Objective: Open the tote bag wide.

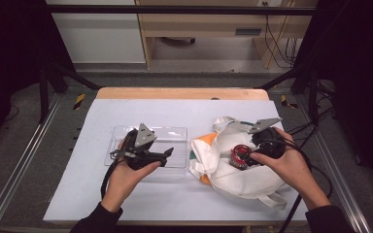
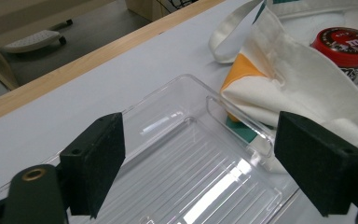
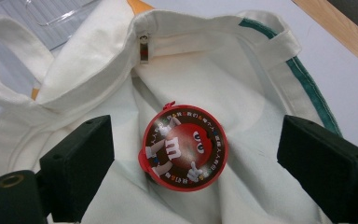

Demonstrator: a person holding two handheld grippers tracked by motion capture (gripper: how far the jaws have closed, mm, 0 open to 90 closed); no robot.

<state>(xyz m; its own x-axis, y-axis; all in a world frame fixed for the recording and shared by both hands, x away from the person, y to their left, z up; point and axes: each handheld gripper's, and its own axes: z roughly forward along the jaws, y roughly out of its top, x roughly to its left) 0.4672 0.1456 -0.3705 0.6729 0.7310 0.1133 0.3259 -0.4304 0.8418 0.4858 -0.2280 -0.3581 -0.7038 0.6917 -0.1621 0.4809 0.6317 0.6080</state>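
We see right gripper (image 3: 191, 154) spread wide over red candy tin (image 3: 185, 147), pads clear of it. Tin lies inside mouth of white cloth bag (image 1: 233, 170), right side of table (image 1: 175, 204). Our left gripper (image 2: 198, 158) also wide, nothing between pads, hovering above clear plastic tray (image 1: 175, 133) just beside bag.

The surface (image 1: 141, 194) is white, with a strip of light wood (image 1: 179, 93) along its far edge. Behind it stands a wooden cupboard (image 1: 199, 24), and black wires (image 1: 277, 43) hang beside it. A black bar (image 1: 175, 9) runs across the top. Yellow and black tape (image 1: 79, 101) sits on the grey floor (image 1: 24, 160).
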